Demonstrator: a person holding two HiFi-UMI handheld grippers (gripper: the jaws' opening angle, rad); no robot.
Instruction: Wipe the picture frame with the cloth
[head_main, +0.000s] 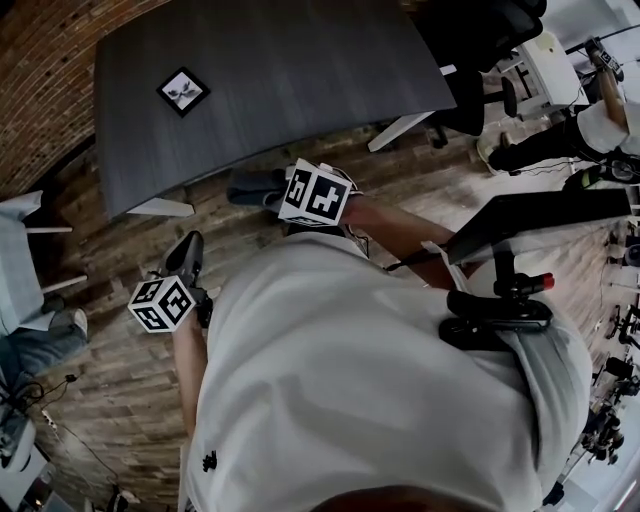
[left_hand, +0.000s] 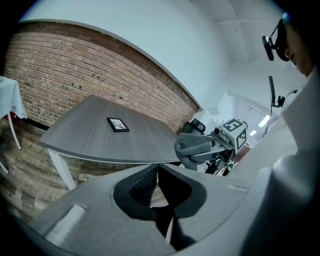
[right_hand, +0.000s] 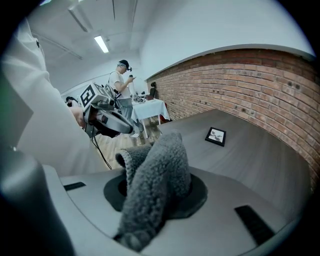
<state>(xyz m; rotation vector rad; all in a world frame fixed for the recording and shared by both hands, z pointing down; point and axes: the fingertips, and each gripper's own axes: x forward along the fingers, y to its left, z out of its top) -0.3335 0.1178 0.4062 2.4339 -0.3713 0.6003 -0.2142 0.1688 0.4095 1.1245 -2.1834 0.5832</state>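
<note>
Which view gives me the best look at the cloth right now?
The right gripper view: the cloth fills the centre, bunched up and clamped in the right gripper. The left gripper view shows it small and side-on. The head view shows only a dark fold just beyond the marker cube.

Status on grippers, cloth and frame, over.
Left gripper shut, empty. Right gripper shut on cloth. Picture frame flat on table, untouched. Nothing in the way.
</note>
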